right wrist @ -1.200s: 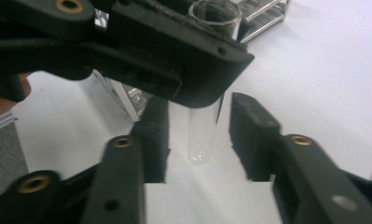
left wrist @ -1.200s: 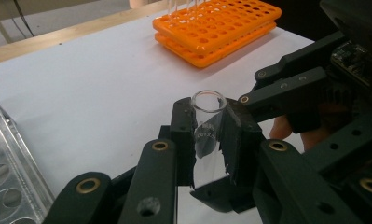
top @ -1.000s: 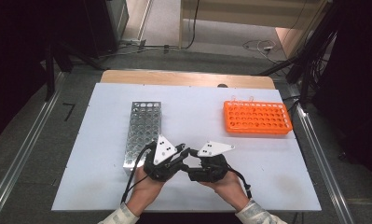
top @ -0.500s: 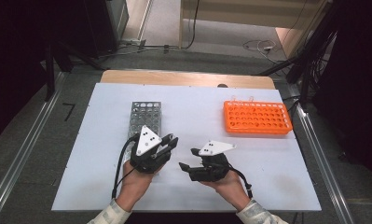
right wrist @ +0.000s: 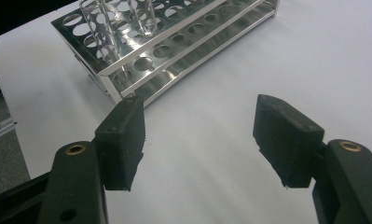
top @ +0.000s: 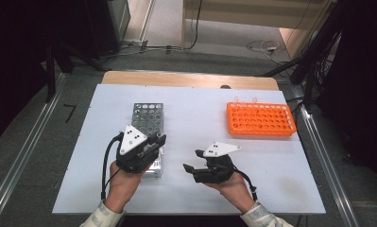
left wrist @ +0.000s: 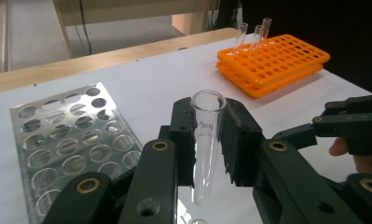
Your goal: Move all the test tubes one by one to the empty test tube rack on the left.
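Note:
A clear test tube (left wrist: 206,140) stands upright between the pads of my left gripper (left wrist: 207,144), which is shut on it. In the high view that left gripper (top: 157,141) hovers over the near right corner of the metal rack (top: 147,118). My right gripper (top: 190,169) rests low over the white table to the right of the rack, jaws wide apart with nothing between them (right wrist: 200,135). The metal rack (right wrist: 174,46) lies ahead of it, with clear tubes (right wrist: 144,16) above its near end. An orange rack (top: 260,119) sits at the far right, holding three tubes (left wrist: 254,33).
The white table top (top: 200,109) stretches between the two racks. A wooden strip (top: 191,79) runs along its far edge. Metal rails (top: 318,156) flank the table. Cables lie on the floor beyond. The right gripper (left wrist: 351,126) appears at the right edge of the left gripper view.
The two grippers were close together a second ago. My left gripper has moved left and up over the metal rack with the tube; the right gripper stays near the table with its jaws apart.

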A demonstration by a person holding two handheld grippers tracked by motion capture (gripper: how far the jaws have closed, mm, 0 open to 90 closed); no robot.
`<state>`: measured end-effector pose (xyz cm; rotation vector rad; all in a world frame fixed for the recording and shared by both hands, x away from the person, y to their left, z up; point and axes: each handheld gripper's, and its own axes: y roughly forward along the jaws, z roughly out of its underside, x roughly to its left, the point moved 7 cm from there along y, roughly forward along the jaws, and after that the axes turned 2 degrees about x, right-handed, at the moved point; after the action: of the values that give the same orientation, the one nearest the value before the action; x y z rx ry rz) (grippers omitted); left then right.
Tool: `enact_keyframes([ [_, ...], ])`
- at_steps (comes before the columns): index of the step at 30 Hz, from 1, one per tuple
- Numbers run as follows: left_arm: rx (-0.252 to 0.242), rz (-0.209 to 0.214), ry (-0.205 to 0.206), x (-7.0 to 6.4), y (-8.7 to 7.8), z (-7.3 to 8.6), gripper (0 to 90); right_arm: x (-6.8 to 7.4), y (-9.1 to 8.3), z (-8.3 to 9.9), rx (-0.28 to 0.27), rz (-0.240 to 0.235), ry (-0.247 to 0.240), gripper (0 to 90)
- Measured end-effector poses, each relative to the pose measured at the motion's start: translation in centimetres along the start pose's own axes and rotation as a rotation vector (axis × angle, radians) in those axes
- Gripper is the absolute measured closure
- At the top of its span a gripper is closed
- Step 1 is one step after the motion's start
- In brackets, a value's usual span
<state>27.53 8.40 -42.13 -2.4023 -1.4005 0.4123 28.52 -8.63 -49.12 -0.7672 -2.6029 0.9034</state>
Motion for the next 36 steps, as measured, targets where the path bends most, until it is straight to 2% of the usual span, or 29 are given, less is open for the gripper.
enact_keyframes([
  [9,0.02,-0.027,-0.008,1.0,-0.4,0.7,75.1,-0.1,0.0,0.1,0.001,0.003,0.001,32.7],
  [22,0.058,-0.043,-0.003,1.4,-0.3,2.1,75.1,-0.2,-0.1,0.2,0.004,0.005,0.002,32.8],
  [32,0.133,-0.046,-0.001,1.2,0.4,3.8,74.9,-0.2,-0.1,0.3,0.01,0.007,-0.002,32.8],
  [36,0.148,-0.046,-0.008,1.3,0.5,4.1,74.8,-0.2,0.0,0.4,0.011,0.006,-0.001,32.8],
])
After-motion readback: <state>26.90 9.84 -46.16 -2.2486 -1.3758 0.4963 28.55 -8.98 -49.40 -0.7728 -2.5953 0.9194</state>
